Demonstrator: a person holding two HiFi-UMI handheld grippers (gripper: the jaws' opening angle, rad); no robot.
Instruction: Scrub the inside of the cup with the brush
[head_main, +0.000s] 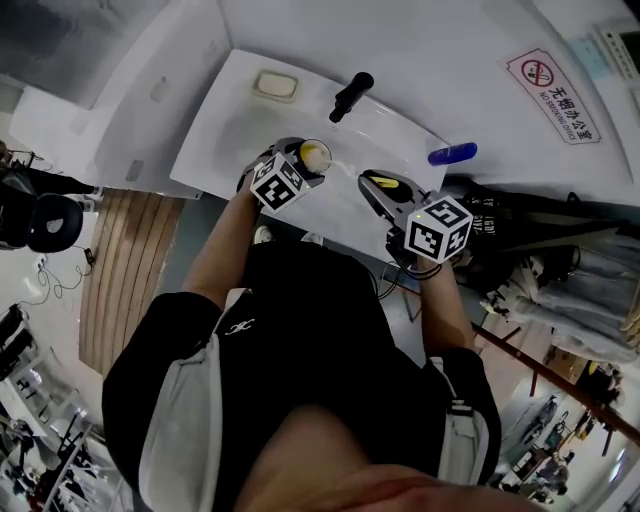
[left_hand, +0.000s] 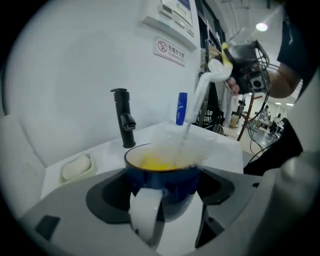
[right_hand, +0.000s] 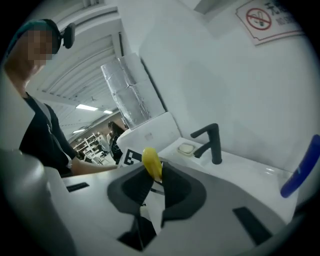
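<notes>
Both clamped: left gripper (left_hand: 162, 202) holds the cup (left_hand: 162, 176), right gripper (right_hand: 152, 192) works the brush (left_hand: 201, 95) inside; scrubbing seems midway.

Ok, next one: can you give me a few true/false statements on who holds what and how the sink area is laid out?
1. The left gripper is shut on a blue cup with a white handle. True.
2. The brush lies loose on the counter. False: the right gripper is shut on its handle, and its far end reaches down to the cup's mouth.
3. The faucet is black. True.
4. In the head view, the soap dish sits to the right of the faucet. False: it sits to the left of it.
</notes>
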